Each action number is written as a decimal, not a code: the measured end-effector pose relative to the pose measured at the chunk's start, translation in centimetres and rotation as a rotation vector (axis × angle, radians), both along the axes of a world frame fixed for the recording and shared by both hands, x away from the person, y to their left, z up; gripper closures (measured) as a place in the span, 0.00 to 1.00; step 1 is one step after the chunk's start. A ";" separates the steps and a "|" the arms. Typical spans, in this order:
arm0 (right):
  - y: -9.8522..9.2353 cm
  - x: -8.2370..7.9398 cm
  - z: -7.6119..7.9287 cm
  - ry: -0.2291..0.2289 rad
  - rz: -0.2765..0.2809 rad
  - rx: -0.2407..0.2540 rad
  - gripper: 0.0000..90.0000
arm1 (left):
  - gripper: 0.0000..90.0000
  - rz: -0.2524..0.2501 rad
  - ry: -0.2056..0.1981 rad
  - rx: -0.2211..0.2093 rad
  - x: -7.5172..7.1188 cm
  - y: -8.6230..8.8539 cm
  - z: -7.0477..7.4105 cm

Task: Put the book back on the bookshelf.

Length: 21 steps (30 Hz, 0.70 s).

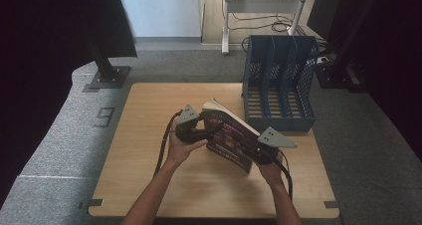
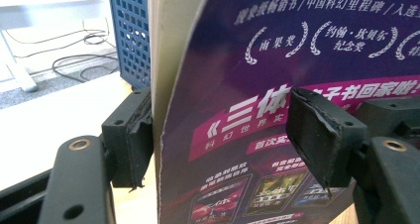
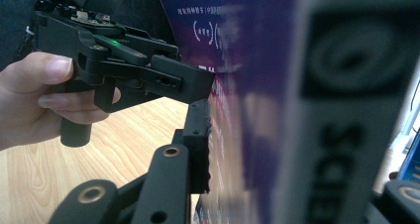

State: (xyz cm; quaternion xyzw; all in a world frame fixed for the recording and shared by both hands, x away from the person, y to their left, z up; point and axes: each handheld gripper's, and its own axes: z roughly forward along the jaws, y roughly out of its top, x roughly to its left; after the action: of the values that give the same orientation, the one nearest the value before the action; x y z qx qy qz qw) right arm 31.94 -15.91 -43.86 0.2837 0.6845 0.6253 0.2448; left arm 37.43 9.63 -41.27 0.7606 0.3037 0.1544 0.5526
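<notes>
So there's a light wooden table [image 1: 149,185] with a blue plastic three-slot file rack [image 1: 279,83] at its far right corner; just in front of the rack a thick purple-covered paperback book [image 1: 230,138] is propped up on edge, tilted, between both grippers; the left gripper [image 2: 233,135] has its jaws spread, one pad against the page edges, the other pad off the cover; the right gripper [image 3: 277,149] straddles the spine, near pad right at the cover, honestly can't tell if it's clamping.
</notes>
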 end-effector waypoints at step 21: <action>0.2 -0.5 -0.1 -0.021 -0.067 -0.011 0.90 | 0.32 0.033 -0.005 0.005 -0.6 0.7 0.2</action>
State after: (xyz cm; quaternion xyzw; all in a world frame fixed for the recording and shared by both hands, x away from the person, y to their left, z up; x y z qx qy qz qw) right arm 31.47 -15.69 -43.97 0.2983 0.6756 0.6159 0.2744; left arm 36.84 10.31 -41.08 0.7564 0.3142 0.1661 0.5491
